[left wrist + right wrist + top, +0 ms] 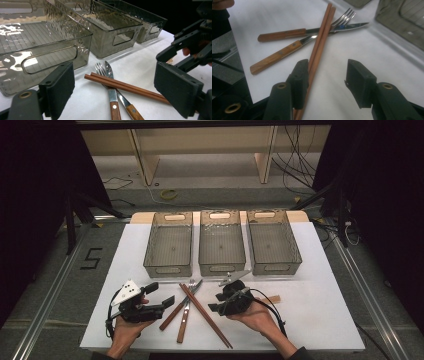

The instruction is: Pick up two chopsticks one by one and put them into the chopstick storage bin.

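From the high view, the left claw rests on the white counter in the person's left hand, its jaws spread apart with nothing between them. Just to its right lie the chopsticks, crossing over a fork and a knife with wooden handles. The right claw sits on the other side of that cutlery, held in the right hand, its tips pointing towards the chopsticks. Beyond both claws stand three smoky plastic bins in a row.

In the left gripper view, the left claw stands wide open and empty. Ahead of it and between its jaws lie the chopsticks side by side, across the fork and knife. The bins are farther off, to the upper left, and the right claw is at the far right, close above the counter.

In the right gripper view, the right claw is partly open, its jaws apart and clamped on nothing. The chopsticks run up from beside its left jaw, which lies over them or just against them; whether it touches them I cannot tell. The gap between the jaws shows bare counter. The fork and knife lie beyond and to the left, under the chopsticks. A bin is at the upper right.
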Motion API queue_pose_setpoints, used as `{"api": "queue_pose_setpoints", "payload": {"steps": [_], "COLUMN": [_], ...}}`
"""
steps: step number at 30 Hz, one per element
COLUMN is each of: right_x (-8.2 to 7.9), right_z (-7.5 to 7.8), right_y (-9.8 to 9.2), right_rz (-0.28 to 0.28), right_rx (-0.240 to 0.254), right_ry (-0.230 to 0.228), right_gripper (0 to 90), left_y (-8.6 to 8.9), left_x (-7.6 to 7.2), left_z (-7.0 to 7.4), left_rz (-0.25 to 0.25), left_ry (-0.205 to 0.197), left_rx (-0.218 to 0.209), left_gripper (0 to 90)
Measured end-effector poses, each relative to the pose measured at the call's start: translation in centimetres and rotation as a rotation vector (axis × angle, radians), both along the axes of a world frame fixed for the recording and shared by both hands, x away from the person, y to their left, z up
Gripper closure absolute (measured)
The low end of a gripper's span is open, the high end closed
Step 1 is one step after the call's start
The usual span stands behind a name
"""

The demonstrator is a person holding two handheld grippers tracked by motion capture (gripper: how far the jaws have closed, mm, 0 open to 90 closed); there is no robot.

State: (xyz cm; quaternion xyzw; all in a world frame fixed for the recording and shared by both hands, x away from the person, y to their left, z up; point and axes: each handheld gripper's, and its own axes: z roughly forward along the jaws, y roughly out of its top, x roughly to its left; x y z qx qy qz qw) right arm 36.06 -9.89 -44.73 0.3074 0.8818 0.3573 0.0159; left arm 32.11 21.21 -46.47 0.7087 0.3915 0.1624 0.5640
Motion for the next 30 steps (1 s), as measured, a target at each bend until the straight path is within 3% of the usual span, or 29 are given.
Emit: {"api": "queue_pose_setpoints", "payload": {"steps": [13,30], "right_x": [0.3,0.0], "right_z": [-1.6,-2.8], "right_y": [1.6,2.6], "right_rz": [0.031,0.062], "right_rx": [-0.059,-0.124], "right_ry": [0.059,0.090], "right_gripper": [61.7,69.1], "left_y": [0.0,0.1], "left_x": [0.0,0.0], "left_z": [0.0,0.0], "left_rz": [-0.001,0.001], "left_ry": [0.000,0.000], "left_rx": [0.002,-0.002], "left_gripper": [16.4,16.3]}}
